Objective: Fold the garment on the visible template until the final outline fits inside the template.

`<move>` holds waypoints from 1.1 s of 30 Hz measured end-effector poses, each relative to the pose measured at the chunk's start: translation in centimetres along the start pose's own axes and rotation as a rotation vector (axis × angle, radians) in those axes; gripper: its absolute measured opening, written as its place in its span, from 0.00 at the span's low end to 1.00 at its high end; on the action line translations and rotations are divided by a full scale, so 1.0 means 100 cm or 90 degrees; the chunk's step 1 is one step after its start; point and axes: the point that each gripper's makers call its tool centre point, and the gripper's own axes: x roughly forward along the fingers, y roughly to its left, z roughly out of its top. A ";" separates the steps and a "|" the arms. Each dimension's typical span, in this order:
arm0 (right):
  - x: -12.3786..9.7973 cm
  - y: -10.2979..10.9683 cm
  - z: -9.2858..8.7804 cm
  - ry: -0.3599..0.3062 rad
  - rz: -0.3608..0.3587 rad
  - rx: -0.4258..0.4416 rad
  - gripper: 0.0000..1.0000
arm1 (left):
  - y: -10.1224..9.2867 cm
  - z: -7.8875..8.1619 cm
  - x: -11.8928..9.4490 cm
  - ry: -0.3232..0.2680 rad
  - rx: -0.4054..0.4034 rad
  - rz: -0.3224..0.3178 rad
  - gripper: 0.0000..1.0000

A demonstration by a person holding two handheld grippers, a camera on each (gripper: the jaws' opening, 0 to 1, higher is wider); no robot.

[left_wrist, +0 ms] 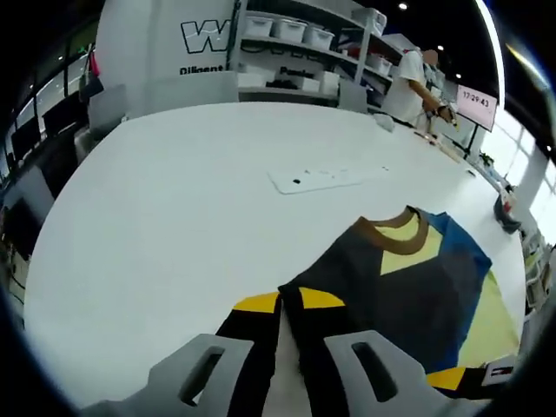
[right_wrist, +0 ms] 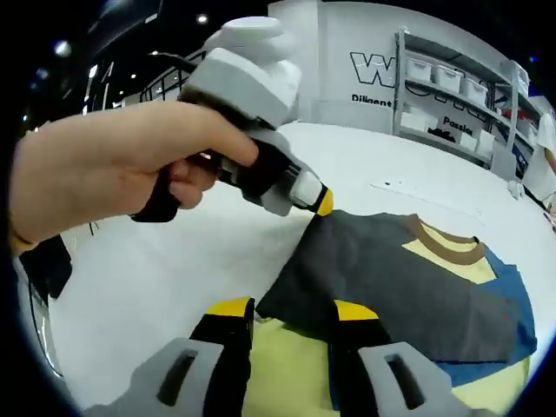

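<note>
A white wall sign (left_wrist: 207, 36) reads "W…" with "Diligent" beneath; a screen (left_wrist: 475, 98) shows "17:29:43". The garment (left_wrist: 408, 287), a grey, yellow and blue shirt with a brown collar (left_wrist: 393, 228), lies on the white table (left_wrist: 174, 226), collar pointing toward 12 o'clock. The left gripper (right_wrist: 314, 201) pinches the shirt's grey edge. The right gripper (right_wrist: 293, 313) has its jaws parted, resting on the fabric.

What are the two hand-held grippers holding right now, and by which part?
Left gripper pinches the shirt at its dark edge, seemingly a sleeve. Right gripper is at the near dark edge; a hold cannot be told.
</note>
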 end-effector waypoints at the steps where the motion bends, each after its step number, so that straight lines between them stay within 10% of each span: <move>1: -0.004 -0.007 0.002 -0.005 -0.006 -0.005 0.29 | -0.003 0.001 -0.003 -0.009 -0.016 -0.010 0.16; 16: -0.049 -0.069 -0.010 -0.009 -0.049 0.022 0.50 | -0.041 -0.051 -0.059 0.000 -0.038 -0.078 0.30; 33: -0.098 -0.142 -0.056 0.035 -0.120 0.037 0.56 | -0.040 -0.103 -0.062 0.053 -0.047 -0.033 0.06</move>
